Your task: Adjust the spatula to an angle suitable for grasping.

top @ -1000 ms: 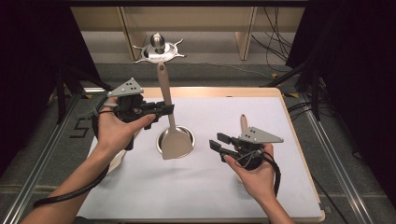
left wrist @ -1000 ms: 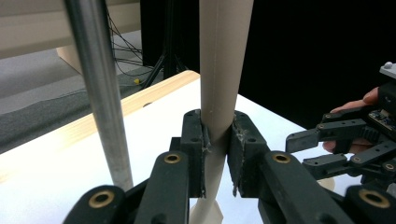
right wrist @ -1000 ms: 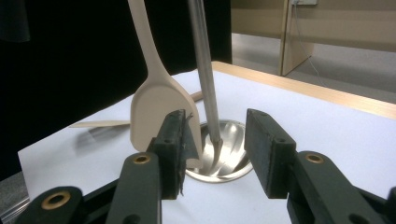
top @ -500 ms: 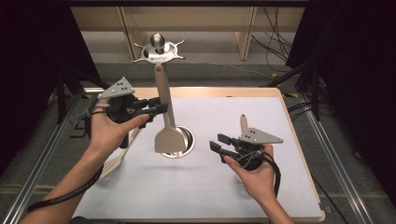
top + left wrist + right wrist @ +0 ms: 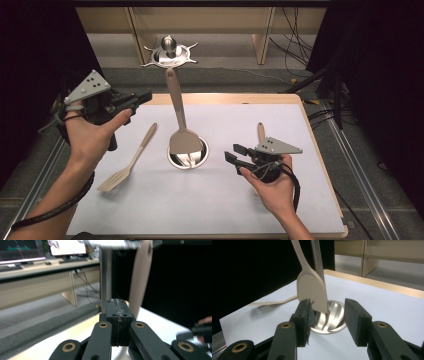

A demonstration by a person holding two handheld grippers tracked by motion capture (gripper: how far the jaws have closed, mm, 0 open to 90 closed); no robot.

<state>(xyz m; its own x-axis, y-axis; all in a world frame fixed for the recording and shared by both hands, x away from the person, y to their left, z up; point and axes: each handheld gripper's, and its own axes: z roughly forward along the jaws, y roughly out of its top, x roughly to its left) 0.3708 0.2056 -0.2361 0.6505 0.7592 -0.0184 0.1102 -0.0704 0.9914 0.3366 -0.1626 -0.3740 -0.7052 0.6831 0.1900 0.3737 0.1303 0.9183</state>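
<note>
Now the left tool (image 5: 141,97) is off the utensil. A second ago it gripped the handle of the solid beige wooden spatula (image 5: 177,107); it has since let go and pulled back left and up. Its jaws have just been closing and stand together with nothing between them, which the left gripper view (image 5: 117,308) shows plainly, with the spatula handle just beyond the tips.

With the left hand (image 5: 92,137) out of the way, a slotted light wooden turner (image 5: 131,159) shows lying flat on the white worktop (image 5: 225,210), left of the stand and untouched.

At centre, the beige spatula stays up by itself. Its handle end is at the star-shaped top (image 5: 170,52) of the silver metal utensil stand. Its blade dangles slightly tilted over the stand's round dished base (image 5: 192,160). Whether the blade touches the base is hard to tell. It looks hung, so this piece is likely done.

On the right, the right tool (image 5: 239,155) has not moved. It hovers low over the worktop with jaws apart and empty, aimed at the blade and the base. In the right gripper view (image 5: 328,312) the blade sits just ahead of the gap, not inside it. The handle of another pale wooden utensil (image 5: 260,131) pokes out behind that tool. Probably two more utensils are left to hang, the slotted turner and this one.
</note>
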